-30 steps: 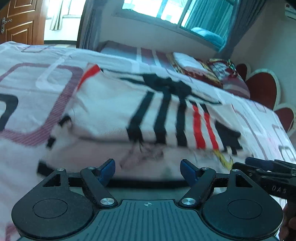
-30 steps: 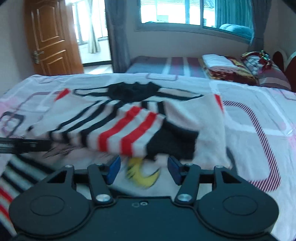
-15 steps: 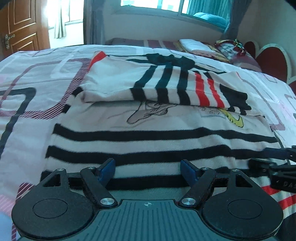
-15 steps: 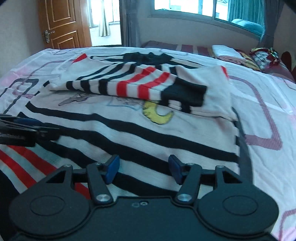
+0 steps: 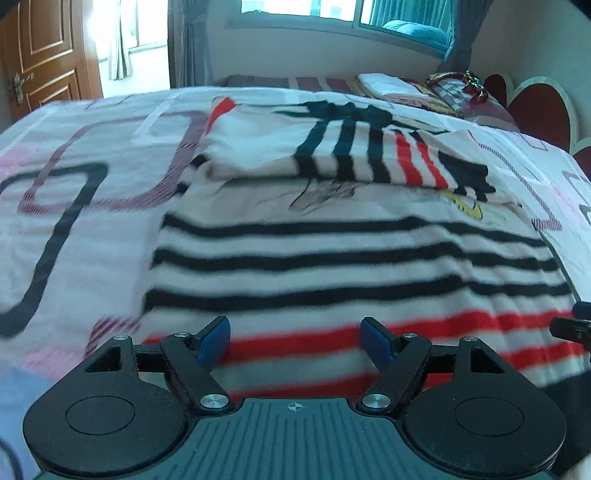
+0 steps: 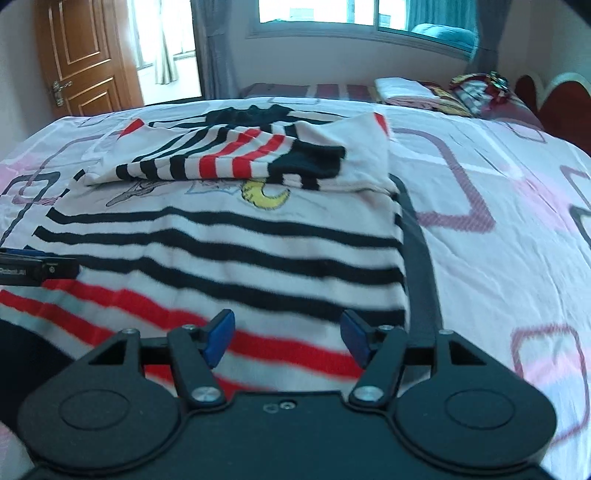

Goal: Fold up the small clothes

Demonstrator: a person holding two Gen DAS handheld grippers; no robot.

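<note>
Left gripper (image 5: 295, 341): jaws wide apart, blue pads (image 5: 214, 338) clear of the cloth, nothing held; it hangs over the near red-striped edge of the sweater (image 5: 351, 258). Right gripper (image 6: 286, 338): jaws opening, nothing between them, blue pads (image 6: 219, 338) likewise over the near hem, close to the sweater's right edge with its dark border. Each gripper shows at the margin of the other's view, so the two sit side by side above the same hem. Sweater: white knit with black stripes across the middle, red stripes and a dark band at the near end; lies spread flat on the bed (image 6: 498, 221). Its far part has the striped sleeves (image 6: 236, 158) folded inward across the chest, partly covering a drawn figure and a yellow patch (image 6: 266, 197). Bed: sheet in white and pink with purple and black rounded-square outlines. Beyond: folded bedding and pillows (image 6: 424, 94) at the far end, red headboard (image 5: 535, 110) at right, window (image 6: 332, 14) with teal curtain, brown door (image 6: 85, 59) at left.
</note>
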